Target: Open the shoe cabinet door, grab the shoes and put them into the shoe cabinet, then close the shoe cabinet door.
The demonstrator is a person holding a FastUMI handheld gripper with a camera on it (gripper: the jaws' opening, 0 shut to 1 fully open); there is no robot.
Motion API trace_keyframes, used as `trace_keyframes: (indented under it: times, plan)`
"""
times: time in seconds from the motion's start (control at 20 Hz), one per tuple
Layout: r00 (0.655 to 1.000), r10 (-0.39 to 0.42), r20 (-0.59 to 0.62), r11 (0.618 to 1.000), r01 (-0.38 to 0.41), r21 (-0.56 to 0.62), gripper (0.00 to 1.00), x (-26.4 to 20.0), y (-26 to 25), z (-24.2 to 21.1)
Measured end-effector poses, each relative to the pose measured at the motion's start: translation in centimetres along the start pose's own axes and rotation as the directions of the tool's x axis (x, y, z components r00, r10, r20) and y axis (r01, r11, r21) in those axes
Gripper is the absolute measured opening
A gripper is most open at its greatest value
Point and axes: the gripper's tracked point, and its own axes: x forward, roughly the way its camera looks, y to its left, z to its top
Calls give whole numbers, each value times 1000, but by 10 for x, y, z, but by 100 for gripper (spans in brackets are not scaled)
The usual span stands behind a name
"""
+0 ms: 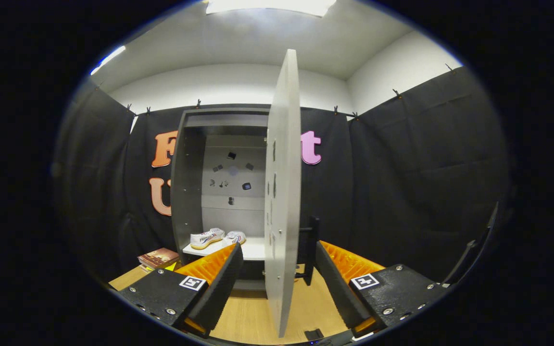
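1. Two shoes (217,238) sit side by side on the bottom shelf (253,250) inside the shoe cabinet (188,192), toward its left half. They are low, pale sneakers with white uppers; the left one has a yellowish sole and dark and reddish streaks along its side, and the right one lies just beside it, its toe angled toward the viewer.
2. The shoe cabinet is tall and grey, and it stands against the black cloth wall (402,182). Its inner back panel is lighter grey, with several small dark patches scattered across the upper part.
3. The cabinet door (283,192) stands wide open, swung out toward the viewer so that it is seen nearly edge-on. It is a tall, pale grey slab hinged at the right side of the opening, and small fittings dot its inner face.
4. The claw (277,288) is spread wide and grips nothing. The door's lower part stands in the gap between its two fingers, clear of both as far as the view shows.
5. The left finger (212,288) overlaps the near edge of the bottom shelf in the view; the shoes lie beyond its tip.
6. A small stack of books (159,258) rests on the wooden floor (253,312), just left of the cabinet's base.
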Motion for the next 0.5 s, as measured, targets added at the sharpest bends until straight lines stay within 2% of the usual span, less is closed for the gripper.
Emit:
trace_keyframes:
  times: [0.25, 0.4, 0.5]
  plan:
    - [999, -39, -8, 995, 40, 90, 94, 16, -48, -9]
    - [997, -72, -23, 994, 74, 86, 94, 33, -77, -22]
    - [996, -72, -47, 995, 76, 71, 94, 60, -73, -33]
